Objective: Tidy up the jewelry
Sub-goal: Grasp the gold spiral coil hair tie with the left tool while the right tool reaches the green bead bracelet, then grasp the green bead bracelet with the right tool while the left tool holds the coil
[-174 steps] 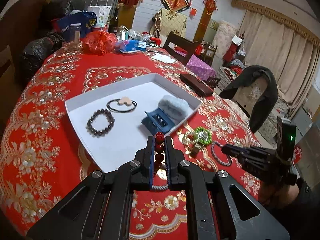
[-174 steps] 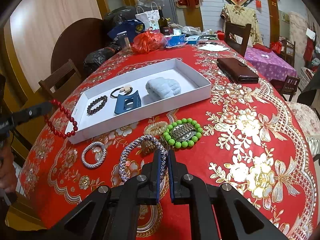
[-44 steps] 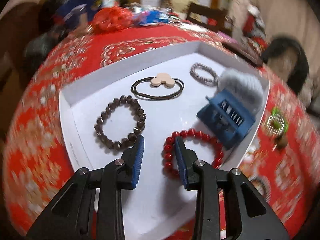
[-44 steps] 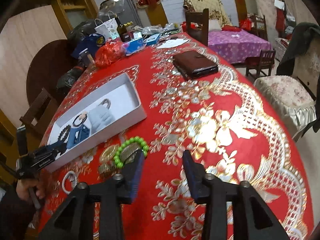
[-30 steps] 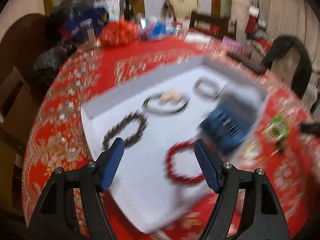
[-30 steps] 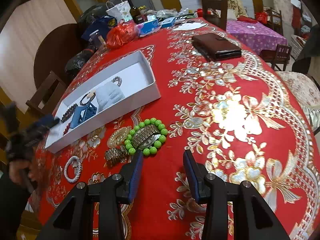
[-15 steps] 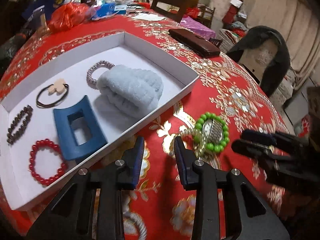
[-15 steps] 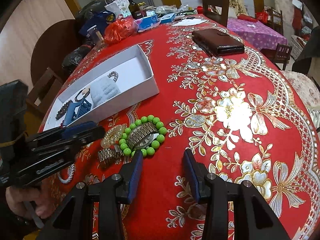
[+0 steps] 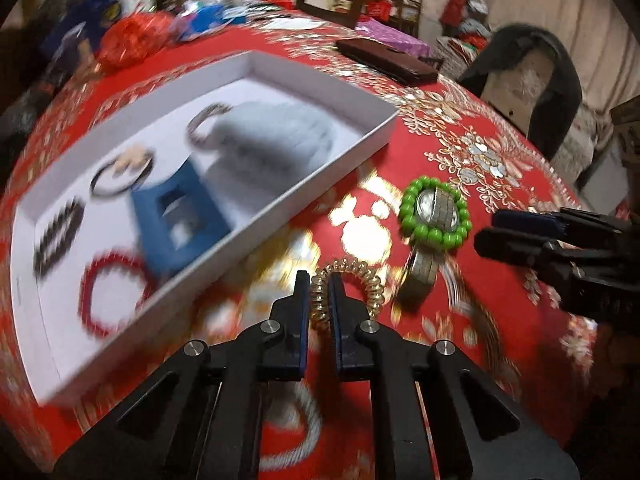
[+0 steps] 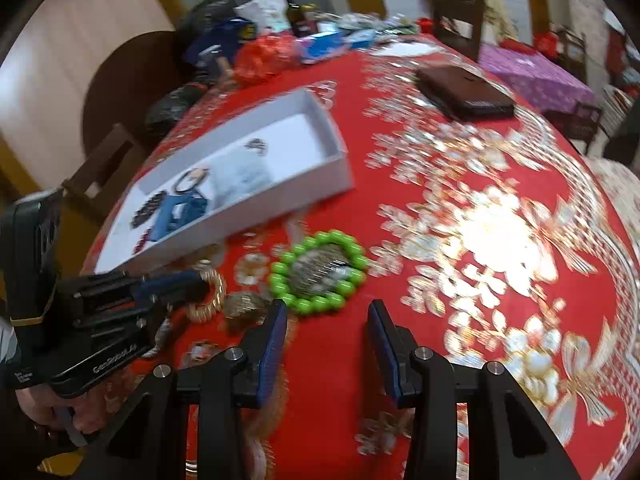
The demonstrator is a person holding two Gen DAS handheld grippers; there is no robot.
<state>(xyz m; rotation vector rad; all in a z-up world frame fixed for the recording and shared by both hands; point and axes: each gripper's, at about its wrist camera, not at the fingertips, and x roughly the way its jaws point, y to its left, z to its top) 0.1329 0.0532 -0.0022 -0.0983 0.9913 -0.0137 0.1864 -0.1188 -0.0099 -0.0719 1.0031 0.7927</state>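
Left gripper [image 9: 319,280] clamps one gold coil bracelet [image 9: 352,280]; right gripper [image 10: 327,312] agape, one green bracelet [image 10: 320,271] ahead

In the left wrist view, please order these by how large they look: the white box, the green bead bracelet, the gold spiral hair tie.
Largest to smallest:
1. White rectangular box, by far the largest.
2. Green bead bracelet.
3. Gold spiral hair tie, held in the left gripper.
The last two look close in size, and the hair tie is nearer the camera, so their order is unsure.

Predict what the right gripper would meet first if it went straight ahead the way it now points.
Probably the green bead bracelet, which lies just ahead of the open right gripper, slightly toward its left finger, with the watch inside its ring. Depth is unclear in the blur; it could pass over them.
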